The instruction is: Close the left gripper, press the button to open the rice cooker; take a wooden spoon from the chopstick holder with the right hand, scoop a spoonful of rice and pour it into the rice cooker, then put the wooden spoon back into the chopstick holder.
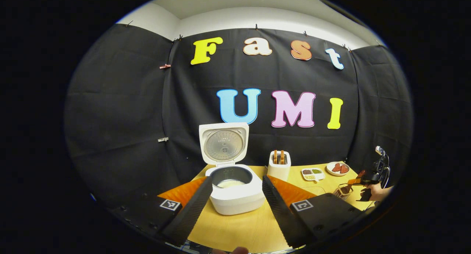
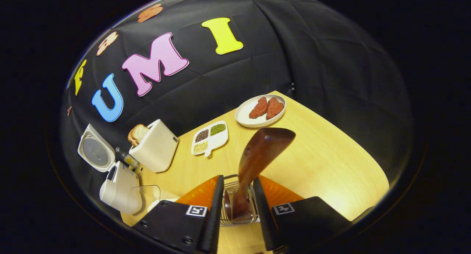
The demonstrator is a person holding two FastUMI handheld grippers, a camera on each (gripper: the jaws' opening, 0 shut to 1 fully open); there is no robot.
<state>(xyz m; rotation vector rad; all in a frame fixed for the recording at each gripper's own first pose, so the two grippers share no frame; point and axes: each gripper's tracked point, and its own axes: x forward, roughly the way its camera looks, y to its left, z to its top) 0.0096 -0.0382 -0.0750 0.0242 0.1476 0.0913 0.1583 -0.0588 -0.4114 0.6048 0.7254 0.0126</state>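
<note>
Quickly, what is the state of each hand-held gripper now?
Left hand-held gripper: open, holding nothing.
Right hand-held gripper: closed on the wooden spoon, whose lower end sits in the chopstick holder.

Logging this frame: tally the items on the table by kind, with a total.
Rice cooker, lid open: 1
Toaster: 1
Divided dish of beans and grains: 1
Plate of meat slices: 1
Wire chopstick holder: 1
Wooden spoon: 1
Clear container: 1
Total: 7
</note>
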